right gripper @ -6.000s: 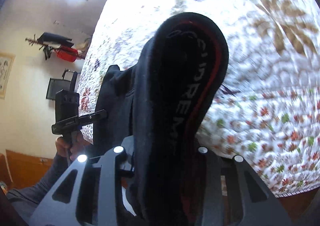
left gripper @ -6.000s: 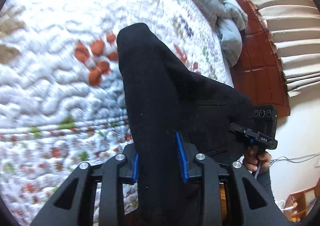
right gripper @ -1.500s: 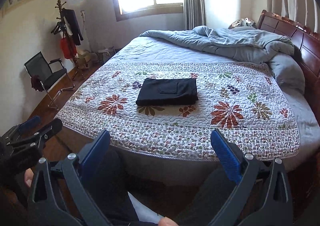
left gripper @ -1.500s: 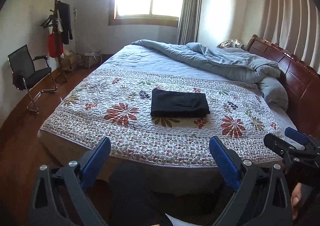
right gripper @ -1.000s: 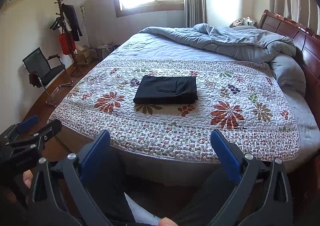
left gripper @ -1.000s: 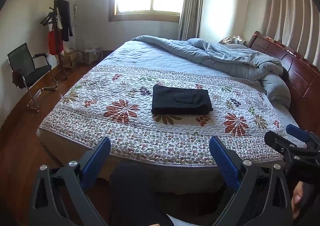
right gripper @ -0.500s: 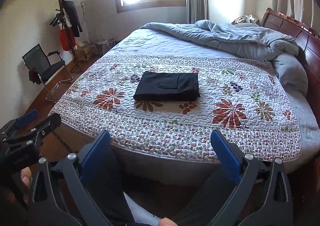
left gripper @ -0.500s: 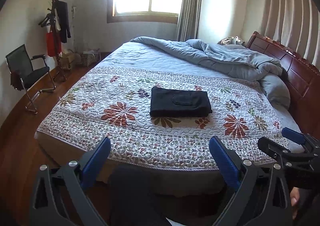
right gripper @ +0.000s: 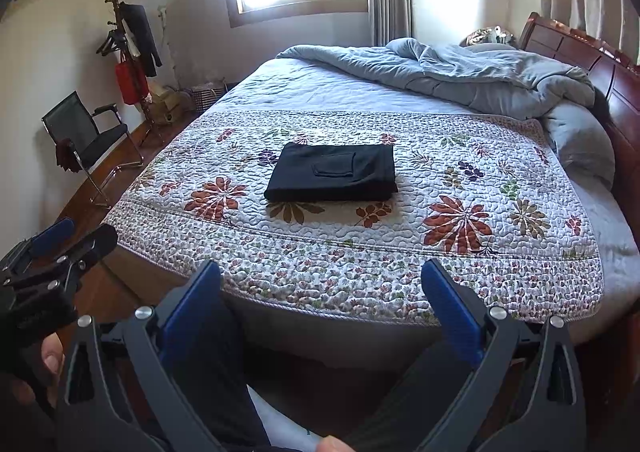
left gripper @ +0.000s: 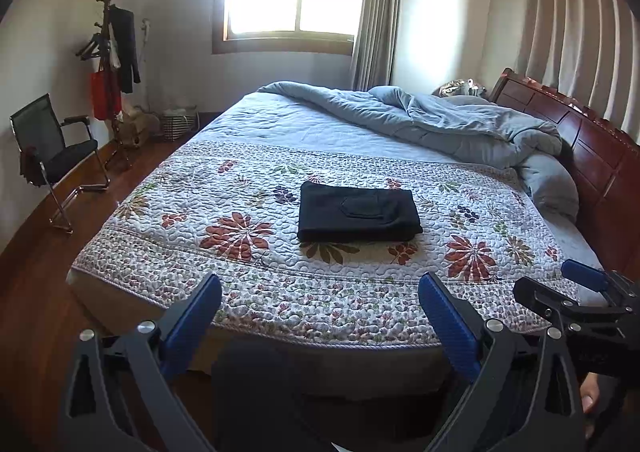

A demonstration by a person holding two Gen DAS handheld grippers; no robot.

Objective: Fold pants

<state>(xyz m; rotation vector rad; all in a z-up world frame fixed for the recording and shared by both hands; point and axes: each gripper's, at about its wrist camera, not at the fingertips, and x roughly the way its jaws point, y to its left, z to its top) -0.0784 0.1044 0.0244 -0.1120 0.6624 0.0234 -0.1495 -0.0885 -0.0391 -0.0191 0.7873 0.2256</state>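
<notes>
Chair (left gripper: 56,156): black office chair on the wood floor, well to the left of the bed (left gripper: 280,292), near the coat rack (left gripper: 112,52).
Left gripper (left gripper: 320,316): you hold it off the near edge of the bed, well apart from the pants; blue pads (left gripper: 192,316) spread wide, nothing between them.
Pants (left gripper: 358,212): black, lying on the flowered quilt (left gripper: 224,284) about mid-bed, folded into a compact flat rectangle, a pocket facing up. Edges look squared, no leg trailing out.
Right gripper (right gripper: 332,292): also back from the near edge of the bed, just beside your left one; fingers apart, holding nothing.
Duvet (right gripper: 460,72): grey-blue, bunched at the far right of the bed against the headboard (right gripper: 580,48), well apart from the pants.
Done: folding appears complete; the bundle sits neat and untouched by either tool.
Left: little or nothing, as far as you can see. At most a check that the layers underneath sit even, which is hidden from here.
Risk: low; the bundle rests flat and away from the bed's edges.
</notes>
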